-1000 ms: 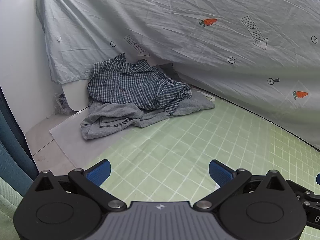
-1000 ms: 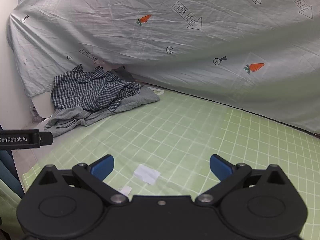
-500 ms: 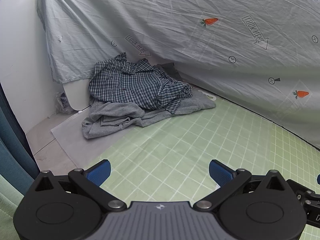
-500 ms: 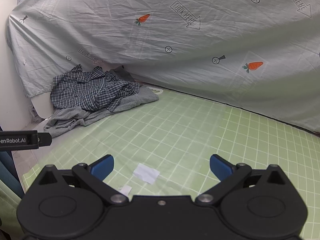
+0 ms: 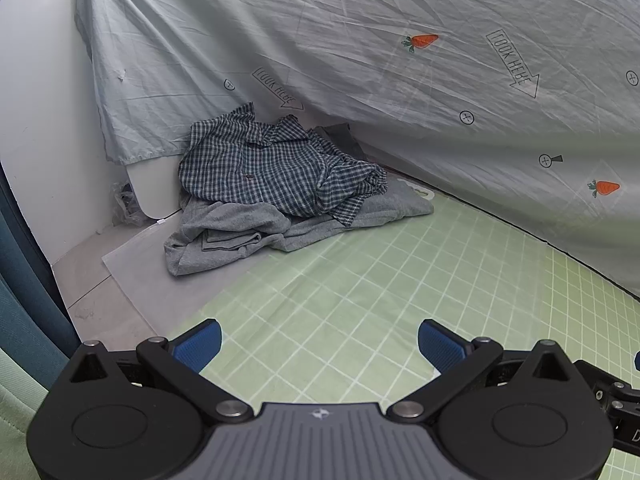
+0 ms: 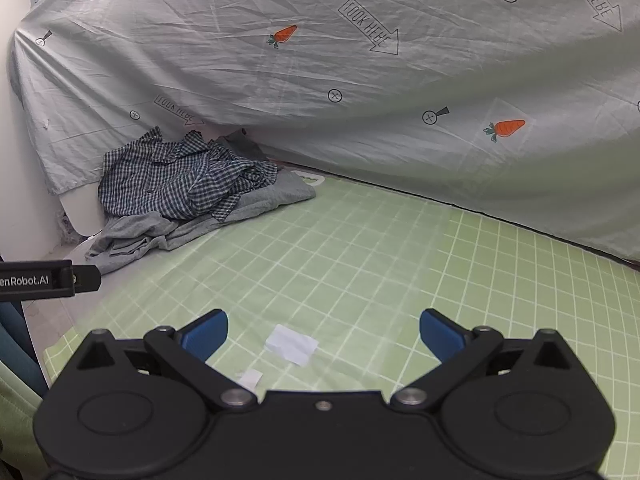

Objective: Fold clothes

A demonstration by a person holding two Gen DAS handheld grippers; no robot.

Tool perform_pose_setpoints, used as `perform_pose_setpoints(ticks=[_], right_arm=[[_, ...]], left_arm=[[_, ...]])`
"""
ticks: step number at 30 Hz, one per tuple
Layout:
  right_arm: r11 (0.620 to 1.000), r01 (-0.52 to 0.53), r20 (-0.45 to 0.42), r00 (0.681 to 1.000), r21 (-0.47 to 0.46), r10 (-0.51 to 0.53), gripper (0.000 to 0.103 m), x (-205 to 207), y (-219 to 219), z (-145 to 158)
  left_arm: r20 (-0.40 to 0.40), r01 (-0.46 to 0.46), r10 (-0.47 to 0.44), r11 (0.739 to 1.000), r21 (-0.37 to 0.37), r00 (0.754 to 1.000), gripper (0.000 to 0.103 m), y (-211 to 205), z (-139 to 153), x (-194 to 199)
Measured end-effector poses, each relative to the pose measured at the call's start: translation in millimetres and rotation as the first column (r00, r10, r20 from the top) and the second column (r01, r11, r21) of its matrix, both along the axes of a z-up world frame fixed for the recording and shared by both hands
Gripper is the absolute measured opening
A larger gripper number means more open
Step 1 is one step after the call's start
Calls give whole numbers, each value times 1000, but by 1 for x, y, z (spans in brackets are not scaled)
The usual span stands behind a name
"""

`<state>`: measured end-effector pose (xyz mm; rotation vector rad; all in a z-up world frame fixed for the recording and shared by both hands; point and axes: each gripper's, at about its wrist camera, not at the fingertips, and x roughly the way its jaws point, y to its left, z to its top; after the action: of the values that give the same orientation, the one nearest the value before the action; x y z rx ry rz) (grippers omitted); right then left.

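Observation:
A crumpled blue-and-white checked shirt [image 5: 272, 168] lies on top of a rumpled grey garment [image 5: 236, 232] at the far left corner of the green grid mat [image 5: 360, 280]. The same pile shows in the right wrist view, shirt [image 6: 176, 176] over grey garment [image 6: 160, 236]. My left gripper [image 5: 318, 344] is open and empty, well short of the pile. My right gripper [image 6: 322, 334] is open and empty above the mat [image 6: 380, 248]. The body of the left gripper [image 6: 48, 280] pokes in at the left edge of the right wrist view.
A grey sheet with carrot and arrow prints [image 5: 400, 60] hangs behind the mat. A white wall [image 5: 36, 120] and bare floor [image 5: 92, 300] lie to the left. Two white paper scraps [image 6: 292, 344] sit on the mat near the right gripper. A teal curtain [image 5: 20, 300] hangs at far left.
Both views shift very slightly; the clothes pile sits a touch differently in frame. Both grippers stay open and nothing has been touched.

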<state>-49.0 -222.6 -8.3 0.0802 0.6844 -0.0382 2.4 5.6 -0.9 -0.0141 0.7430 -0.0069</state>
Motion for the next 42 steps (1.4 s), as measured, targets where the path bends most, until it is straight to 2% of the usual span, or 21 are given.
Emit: perform_pose_setpoints(ticks=[30,38,42], right_arm=[[1000,23,-18,1000,18,-23,103,5,-5,-6],[1000,30,-30,999,-4,-30,103,26,-15,-10],[999,33,-47,998,-14,-34,103,52,-23,-14]], left_arm=[[-35,-8,8,1000,5,999,103,0,-4,5],[-68,-3,2,1000,-21,998,103,-7,-10,33],[-92,-30,28,999,-22,995,103,-4,-16,59]])
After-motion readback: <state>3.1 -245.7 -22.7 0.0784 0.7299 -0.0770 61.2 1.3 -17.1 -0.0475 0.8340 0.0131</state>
